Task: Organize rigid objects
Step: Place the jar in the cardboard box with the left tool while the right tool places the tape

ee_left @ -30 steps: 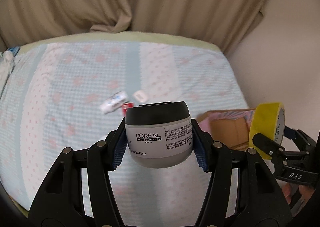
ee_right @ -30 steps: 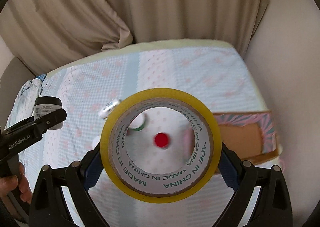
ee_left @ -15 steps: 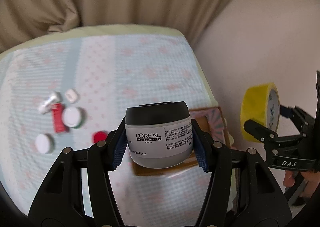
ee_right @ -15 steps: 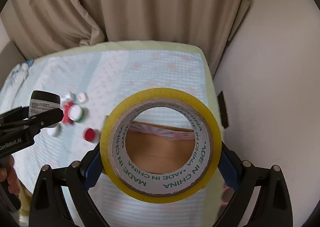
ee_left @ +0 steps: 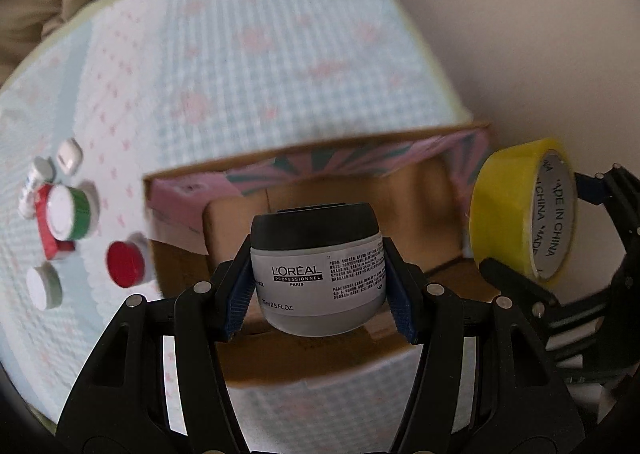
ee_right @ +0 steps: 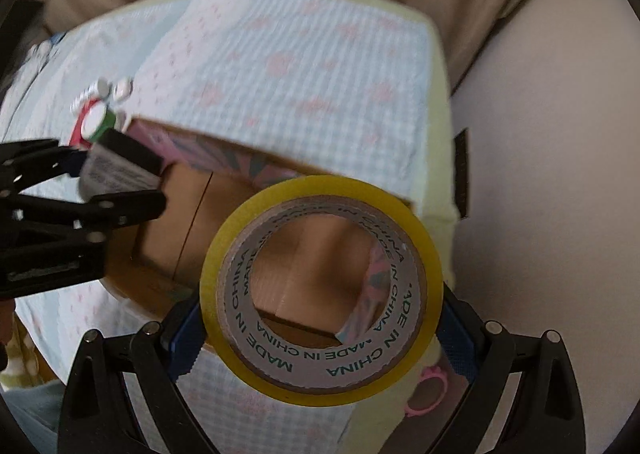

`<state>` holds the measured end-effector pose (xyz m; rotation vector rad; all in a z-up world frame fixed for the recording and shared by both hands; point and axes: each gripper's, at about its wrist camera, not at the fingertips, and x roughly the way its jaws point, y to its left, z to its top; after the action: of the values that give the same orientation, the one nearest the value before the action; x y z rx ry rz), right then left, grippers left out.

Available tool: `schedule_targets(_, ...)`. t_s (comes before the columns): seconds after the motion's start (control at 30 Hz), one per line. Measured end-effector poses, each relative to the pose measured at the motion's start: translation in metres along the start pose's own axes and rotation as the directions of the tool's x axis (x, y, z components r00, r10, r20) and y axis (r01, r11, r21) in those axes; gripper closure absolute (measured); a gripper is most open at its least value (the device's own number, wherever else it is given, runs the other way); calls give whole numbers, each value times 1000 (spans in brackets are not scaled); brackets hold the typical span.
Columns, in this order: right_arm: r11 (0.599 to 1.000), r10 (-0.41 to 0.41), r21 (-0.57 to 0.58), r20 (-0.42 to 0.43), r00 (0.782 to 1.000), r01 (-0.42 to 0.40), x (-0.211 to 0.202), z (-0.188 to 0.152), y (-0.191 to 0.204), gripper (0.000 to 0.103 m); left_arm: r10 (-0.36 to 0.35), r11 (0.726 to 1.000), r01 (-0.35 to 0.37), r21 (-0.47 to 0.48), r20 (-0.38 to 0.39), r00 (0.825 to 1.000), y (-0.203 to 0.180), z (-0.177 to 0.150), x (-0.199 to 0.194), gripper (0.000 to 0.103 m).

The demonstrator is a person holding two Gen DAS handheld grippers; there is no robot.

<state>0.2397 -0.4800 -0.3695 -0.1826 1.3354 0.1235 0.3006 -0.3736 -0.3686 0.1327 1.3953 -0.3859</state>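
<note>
My left gripper (ee_left: 318,290) is shut on a grey cosmetic jar (ee_left: 318,278) with a black lid, which hangs above the open cardboard box (ee_left: 360,182). My right gripper (ee_right: 320,334) is shut on a yellow tape roll (ee_right: 256,366), held over the right part of the same box (ee_right: 224,222); the box floor shows through the roll's hole. In the left wrist view the tape roll (ee_left: 508,214) and right gripper sit at the right. In the right wrist view the jar (ee_right: 116,170) and left gripper sit at the left.
The box rests near the right edge of a bed (ee_left: 240,54) with a light blue checked cover. Left of the box lie several small items: a red cap (ee_left: 126,264), a green-banded jar (ee_left: 68,212), a white cap (ee_left: 44,286). A wall (ee_left: 520,54) stands to the right, curtains behind.
Both grippers moved rightward and down, from above the small items to above the box, which now looms larger. The jar and the tape stay gripped.
</note>
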Motion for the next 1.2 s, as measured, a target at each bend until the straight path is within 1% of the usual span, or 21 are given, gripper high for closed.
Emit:
schedule_targets(0.13, 995, 12, -100, -40, 999, -16, 38, -6, 14, 7, 64, 998, -63, 17, -75, 995, 4, 0, 42, 49)
schedule_targets(0.23, 982, -10, -188, -64, 998, -2, 66, -12, 29, 7, 100, 995, -97, 34, -108, 989, 10, -1, 66, 48)
schedule_targets(0.3, 975, -11, -224, -71, 997, -5, 80, -16, 33, 7, 121, 992, -116, 45, -133, 984, 12, -1, 80, 48)
schedule_targets(0.4, 970, -1, -243, -76, 997, -18, 95, -16, 38, 7, 141, 989, -133, 58, -158, 977, 12, -1, 95, 48)
schedule_targets(0.5, 967, 15, -251, -86, 996, -37, 106, -15, 38, 7, 158, 985, -144, 91, -166, 973, 9, -2, 102, 48)
schedule_targets(0.6, 965, 34, -256, -82, 996, -54, 114, -15, 38, 7, 157, 984, -140, 108, -164, 974, 7, 0, 105, 48)
schedule_targets(0.7, 962, 43, -266, -75, 996, -62, 116, -16, 38, 7, 184, 978, -165, 130, -149, 972, 2, 2, 103, 46)
schedule_targets(0.73, 962, 46, -265, -73, 996, -64, 116, -16, 38, 7, 188, 976, -169, 139, -131, 973, 0, 3, 101, 43)
schedule_targets(0.77, 962, 52, -265, -72, 996, -70, 115, -17, 38, 7, 183, 975, -166, 147, -107, 977, -3, 4, 95, 28)
schedule_targets(0.8, 962, 56, -263, -70, 996, -72, 114, -17, 37, 7, 178, 974, -163, 156, -87, 980, -5, 5, 90, 5)
schedule_targets(0.83, 962, 61, -264, -66, 996, -76, 114, -19, 38, 6, 170, 974, -156, 165, -75, 983, -7, 6, 85, 1)
schedule_targets(0.87, 961, 60, -267, -63, 996, -74, 113, -20, 38, 6, 160, 974, -146, 172, -70, 985, -8, 6, 80, 0)
schedule_targets(0.93, 961, 21, -272, -95, 995, -47, 113, -22, 39, 6, 159, 973, -148, 176, -49, 986, -8, 5, 72, 0)
schedule_targets(0.97, 965, 23, -259, -102, 994, -49, 114, -19, 39, 6, 159, 973, -149, 177, -44, 986, -7, 4, 69, 0)
schedule_targets(1.0, 967, 59, -242, -86, 995, -78, 108, -20, 37, 0, 161, 972, -150, 179, -49, 986, -5, 2, 67, 0)
schedule_targets(1.1, 968, 84, -237, -19, 996, -86, 94, -22, 37, 0, 156, 974, -144, 176, -56, 986, -2, -3, 63, 0)
schedule_targets(1.13, 966, 81, -246, -18, 997, -83, 92, -23, 37, 0, 157, 974, -145, 173, -56, 986, -5, -5, 61, 0)
schedule_targets(1.2, 963, 50, -265, -25, 998, -55, 91, -24, 40, 0, 153, 976, -142, 163, -58, 987, -6, -7, 58, 0)
